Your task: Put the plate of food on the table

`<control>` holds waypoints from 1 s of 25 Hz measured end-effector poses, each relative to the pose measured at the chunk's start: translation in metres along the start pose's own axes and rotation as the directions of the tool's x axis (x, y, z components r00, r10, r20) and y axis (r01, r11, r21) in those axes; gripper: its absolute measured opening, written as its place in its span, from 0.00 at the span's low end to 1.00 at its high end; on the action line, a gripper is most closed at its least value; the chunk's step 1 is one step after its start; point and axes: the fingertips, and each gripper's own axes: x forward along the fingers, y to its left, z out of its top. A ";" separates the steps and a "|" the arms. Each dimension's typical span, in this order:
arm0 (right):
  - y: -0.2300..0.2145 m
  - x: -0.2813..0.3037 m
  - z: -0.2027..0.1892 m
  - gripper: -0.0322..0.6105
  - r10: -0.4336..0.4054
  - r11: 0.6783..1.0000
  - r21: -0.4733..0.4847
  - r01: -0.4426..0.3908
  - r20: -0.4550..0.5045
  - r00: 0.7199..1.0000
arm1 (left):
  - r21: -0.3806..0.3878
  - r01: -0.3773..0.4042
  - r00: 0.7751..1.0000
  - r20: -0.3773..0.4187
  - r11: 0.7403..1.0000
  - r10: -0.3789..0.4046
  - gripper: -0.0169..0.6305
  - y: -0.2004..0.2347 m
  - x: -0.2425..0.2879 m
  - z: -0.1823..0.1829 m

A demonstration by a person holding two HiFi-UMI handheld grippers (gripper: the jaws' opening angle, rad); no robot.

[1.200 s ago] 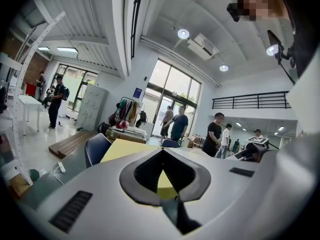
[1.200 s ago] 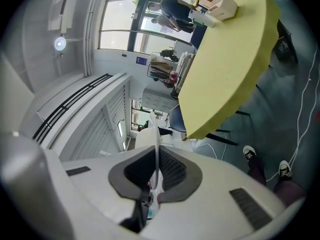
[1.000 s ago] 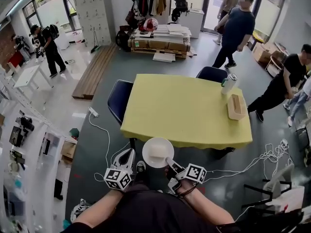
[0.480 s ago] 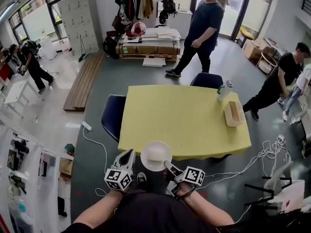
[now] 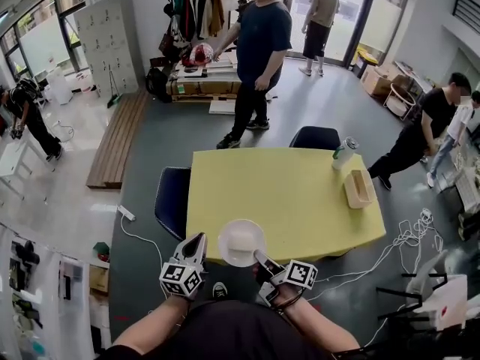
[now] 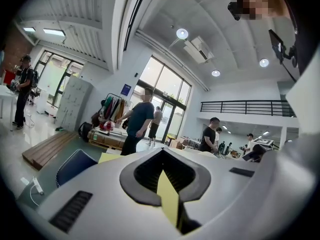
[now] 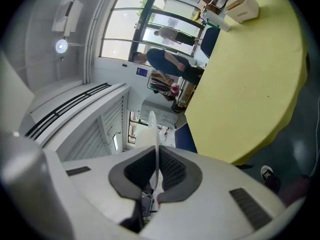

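A white round plate (image 5: 241, 242) with something pale on it hangs level over the near edge of the yellow table (image 5: 285, 190). My right gripper (image 5: 259, 258) is shut on the plate's near right rim. In the right gripper view the plate (image 7: 154, 134) shows edge-on between the jaws, with the table (image 7: 250, 79) beyond it. My left gripper (image 5: 199, 241) hovers just left of the plate without touching it. In the left gripper view its jaws (image 6: 167, 184) are together, with only a sliver of yellow table showing between them.
A wooden tissue box (image 5: 358, 188) and a cup (image 5: 343, 154) stand at the table's far right. Dark blue chairs sit at the left side (image 5: 171, 199) and the far side (image 5: 315, 136). A person (image 5: 259, 47) stands beyond the table. Cables (image 5: 405, 238) lie on the floor at right.
The table has drawn a little closer under the plate. The plate stays in my right gripper. The person in the dark shirt has walked left behind the table.
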 end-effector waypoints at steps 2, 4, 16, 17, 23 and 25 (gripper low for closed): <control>0.006 0.011 0.004 0.08 0.005 1.000 0.007 -0.005 0.015 1.000 | -0.001 0.010 1.000 0.003 1.000 -0.010 0.04 0.010 0.006 0.005; 0.011 0.022 0.008 0.08 0.010 1.000 0.006 -0.010 0.024 1.000 | -0.004 0.017 1.000 0.004 1.000 -0.017 0.04 0.019 0.011 0.009; 0.022 0.040 0.037 0.08 0.050 0.999 -0.014 -0.049 0.023 0.999 | -0.013 0.010 1.000 0.018 1.000 -0.010 0.04 0.027 0.032 0.019; 0.022 0.040 0.040 0.08 0.054 0.998 -0.017 -0.054 0.019 0.998 | -0.012 0.006 1.000 0.018 1.000 -0.006 0.04 0.026 0.034 0.019; 0.025 0.037 0.051 0.08 0.069 0.997 -0.040 -0.070 -0.013 0.998 | -0.016 -0.014 0.999 0.038 1.000 0.015 0.04 0.017 0.040 0.025; 0.024 0.036 0.054 0.08 0.069 0.997 -0.036 -0.070 -0.021 0.997 | -0.013 -0.017 0.999 0.043 1.000 0.018 0.04 0.013 0.041 0.027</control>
